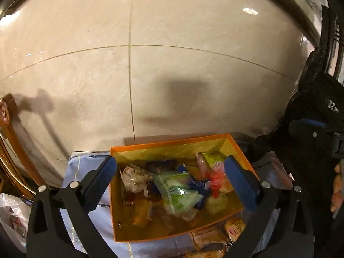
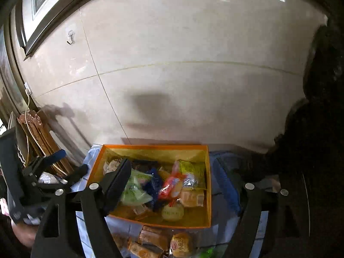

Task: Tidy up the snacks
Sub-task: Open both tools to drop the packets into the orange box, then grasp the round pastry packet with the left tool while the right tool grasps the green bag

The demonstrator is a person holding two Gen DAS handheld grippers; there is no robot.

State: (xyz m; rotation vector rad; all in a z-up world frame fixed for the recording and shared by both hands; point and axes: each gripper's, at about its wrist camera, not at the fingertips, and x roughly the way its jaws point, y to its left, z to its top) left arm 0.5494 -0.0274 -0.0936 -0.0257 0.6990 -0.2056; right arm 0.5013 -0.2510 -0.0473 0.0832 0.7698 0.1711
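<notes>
An orange box [image 1: 167, 144] [image 2: 154, 146] stands on a pale blue cloth against the wall. Inside lie several wrapped snacks: green packets [image 1: 182, 195] [image 2: 134, 190], a red one [image 1: 216, 177] [image 2: 169, 186], blue ones [image 2: 153, 182] and a white one [image 1: 135, 177]. More golden pastry packs [image 1: 211, 237] [image 2: 158, 239] lie loose on the cloth in front of the box. My left gripper [image 1: 172, 182] hovers above the box, open wide, with nothing between its fingers. My right gripper [image 2: 173, 185] also hangs over the box, open and empty.
A glossy beige tiled wall rises right behind the box. A carved wooden chair [image 1: 8, 129] [image 2: 40, 137] stands at the left, with a white plastic bag [image 1: 13, 215] below it. A wall hook [image 2: 70, 37] and a framed picture [image 2: 40, 0] hang at upper left.
</notes>
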